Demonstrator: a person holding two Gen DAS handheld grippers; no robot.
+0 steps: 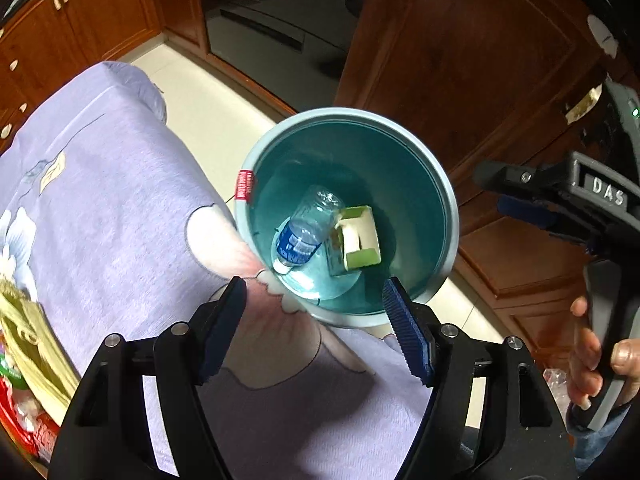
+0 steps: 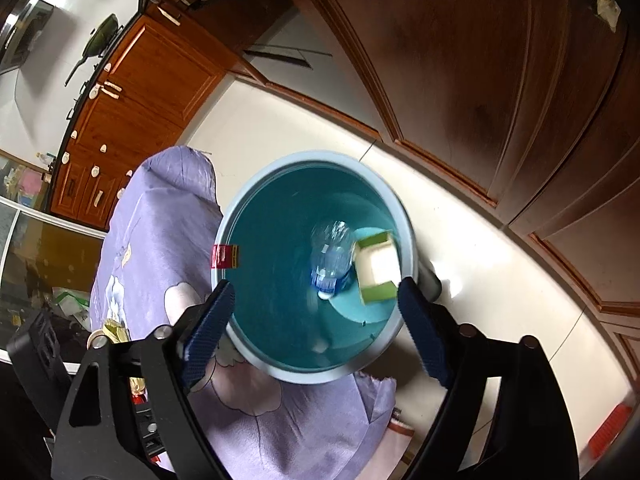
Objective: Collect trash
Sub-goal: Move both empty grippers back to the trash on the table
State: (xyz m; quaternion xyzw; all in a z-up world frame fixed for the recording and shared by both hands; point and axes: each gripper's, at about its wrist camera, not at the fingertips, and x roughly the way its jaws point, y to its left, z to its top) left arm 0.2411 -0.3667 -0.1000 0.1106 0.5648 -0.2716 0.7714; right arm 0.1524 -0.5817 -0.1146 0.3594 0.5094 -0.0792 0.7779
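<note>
Both tools hanging released above teal bin: left tool, right tool, nothing gripped. Clear bottle and green carton lying inside bin, touching. Bin standing beside purple-clothed surface.

Glossy plastic bin, clear bottle

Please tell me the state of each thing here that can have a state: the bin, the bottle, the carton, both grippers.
Bin: upright, uncovered.
Bottle: inside bin, capped, cap downward.
Carton: inside bin, beside bottle.
Left gripper: open, empty.
Right gripper: open, empty.
</note>
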